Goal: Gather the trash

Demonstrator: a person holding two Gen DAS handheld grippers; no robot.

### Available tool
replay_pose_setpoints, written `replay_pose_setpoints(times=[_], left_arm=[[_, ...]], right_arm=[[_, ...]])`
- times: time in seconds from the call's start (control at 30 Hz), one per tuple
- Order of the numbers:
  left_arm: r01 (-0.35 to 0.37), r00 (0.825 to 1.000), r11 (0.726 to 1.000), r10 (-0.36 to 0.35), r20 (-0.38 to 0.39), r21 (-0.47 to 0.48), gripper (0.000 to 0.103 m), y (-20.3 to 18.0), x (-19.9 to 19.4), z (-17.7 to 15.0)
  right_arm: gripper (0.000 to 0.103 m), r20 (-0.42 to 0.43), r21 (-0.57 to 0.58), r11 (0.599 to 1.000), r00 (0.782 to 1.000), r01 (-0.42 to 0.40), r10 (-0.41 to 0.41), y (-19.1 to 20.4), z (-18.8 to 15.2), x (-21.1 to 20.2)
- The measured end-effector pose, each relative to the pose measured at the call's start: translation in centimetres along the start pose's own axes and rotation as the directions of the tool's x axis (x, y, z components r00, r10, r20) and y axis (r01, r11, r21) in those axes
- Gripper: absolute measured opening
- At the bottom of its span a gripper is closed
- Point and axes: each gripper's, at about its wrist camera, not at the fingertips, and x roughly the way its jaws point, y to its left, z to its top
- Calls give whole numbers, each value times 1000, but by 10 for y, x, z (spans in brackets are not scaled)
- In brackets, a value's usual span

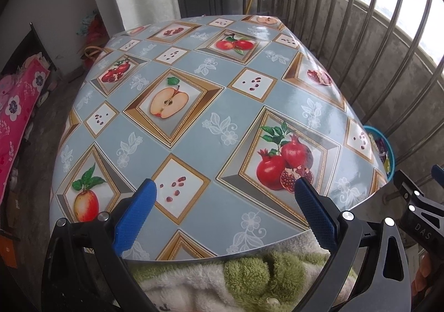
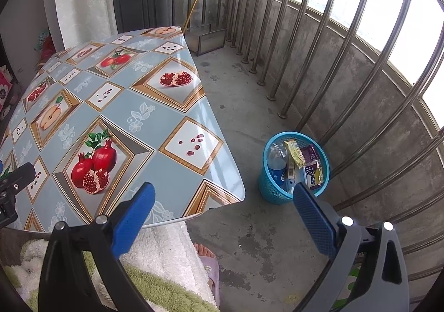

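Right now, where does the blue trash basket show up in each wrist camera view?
Left wrist: blue trash basket peeks out at the right, mostly hidden behind the table edge.
Right wrist: fully visible lower right, on the floor, holding wrappers and a bottle.
Shared landmark: the whole-pomegranate print on the tablecloth.

**Bright daylight, bent edges**

Daylight comes in from the right, through the gaps between the metal bars (image 2: 327, 42). The sky there is so bright it shows only white. The shiny tablecloth (image 1: 194, 123) has pale glare along its right edge and far corner, and in the right wrist view a bright sheen lies on its right edge. Shadows are soft. The left side of the room is dimmer. Both pictures are sharp in the middle. The fisheye lens bends straight lines, so the bars curve and the table looks rounded. The corners of both pictures go black.
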Motion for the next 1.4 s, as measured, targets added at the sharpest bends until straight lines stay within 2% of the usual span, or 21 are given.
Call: replay_pose_setpoints(times=[1.4], left_arm=[[0, 1000, 1000, 0, -4, 1, 95, -1, 1, -2]], right_arm=[[98, 1, 16, 1000, 1000, 10, -10, -7, 1, 0]])
